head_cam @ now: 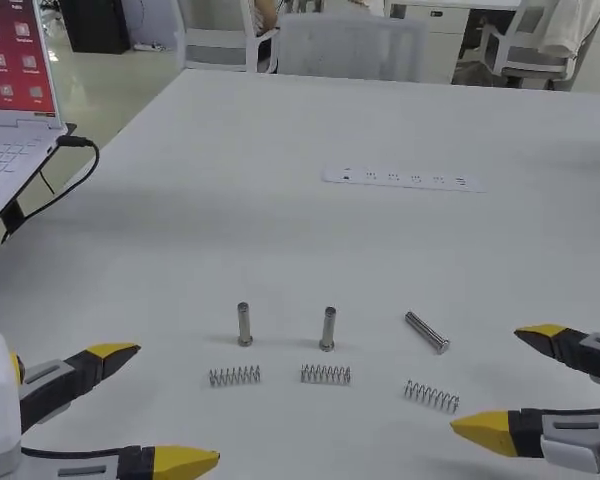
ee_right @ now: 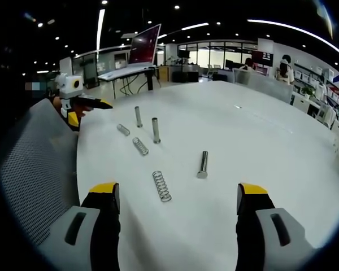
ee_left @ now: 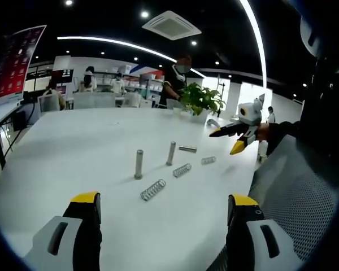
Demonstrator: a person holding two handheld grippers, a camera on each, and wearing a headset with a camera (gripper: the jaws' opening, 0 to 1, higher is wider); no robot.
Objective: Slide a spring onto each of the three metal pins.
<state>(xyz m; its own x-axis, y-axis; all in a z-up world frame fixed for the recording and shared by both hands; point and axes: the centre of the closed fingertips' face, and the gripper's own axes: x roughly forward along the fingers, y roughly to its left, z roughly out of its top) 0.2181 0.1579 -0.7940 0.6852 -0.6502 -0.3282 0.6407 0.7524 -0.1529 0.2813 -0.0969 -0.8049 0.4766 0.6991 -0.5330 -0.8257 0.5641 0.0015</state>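
Note:
Two metal pins stand upright on the white table, the left pin (head_cam: 244, 324) (ee_left: 138, 164) and the middle pin (head_cam: 328, 328) (ee_left: 171, 153). The third pin (head_cam: 427, 332) (ee_right: 202, 164) lies on its side to the right. In front of each pin lies a spring: left spring (head_cam: 234, 376) (ee_left: 153, 189), middle spring (head_cam: 325, 374), right spring (head_cam: 431, 396) (ee_right: 161, 186). My left gripper (head_cam: 155, 408) (ee_left: 165, 200) is open near the front left, empty. Open and empty too, my right gripper (head_cam: 505, 382) (ee_right: 178, 189) sits right of the right spring.
An open laptop (head_cam: 10, 90) with a black cable (head_cam: 75, 160) sits at the table's left edge. A flush power strip (head_cam: 400, 179) lies mid-table behind the pins. Chairs (head_cam: 350, 45) stand along the far side.

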